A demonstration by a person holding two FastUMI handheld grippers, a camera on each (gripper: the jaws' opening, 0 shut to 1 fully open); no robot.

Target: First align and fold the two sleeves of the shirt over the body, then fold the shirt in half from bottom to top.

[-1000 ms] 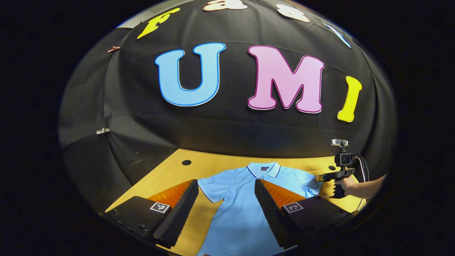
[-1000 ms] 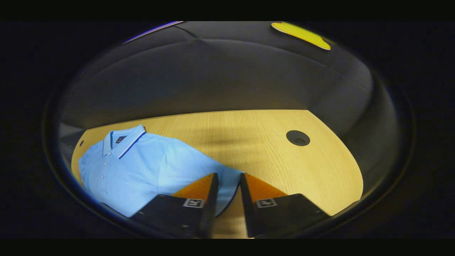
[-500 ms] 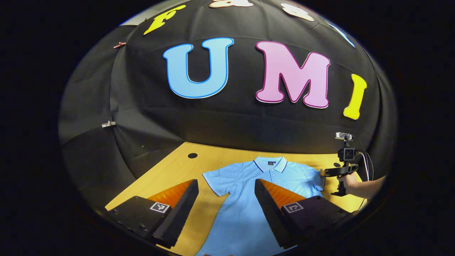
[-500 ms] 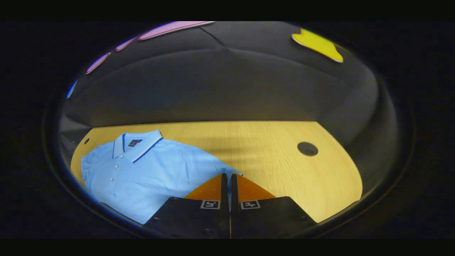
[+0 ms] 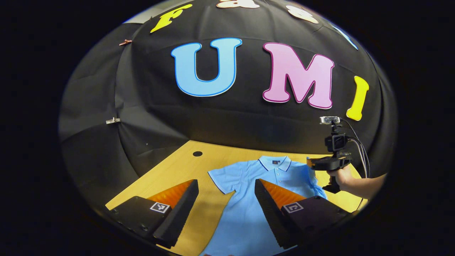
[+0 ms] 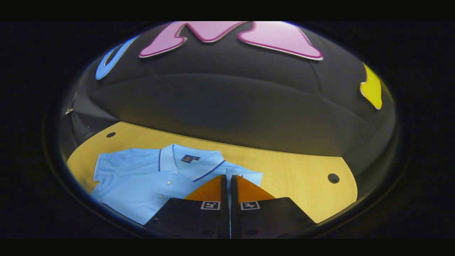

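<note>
the right hand-held gripper (image 6: 229,177) has lifted, clamped shut on the shirt (image 6: 142,181) sleeve (image 6: 245,175).

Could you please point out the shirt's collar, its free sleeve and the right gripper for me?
collar (image 5: 274,163), left gripper view, on its front band.
free sleeve (image 5: 222,177), left gripper view, mid-sleeve, flat on the table.
right gripper (image 5: 310,163), left gripper view, at the jaws' tips, closed on the other sleeve.
</note>
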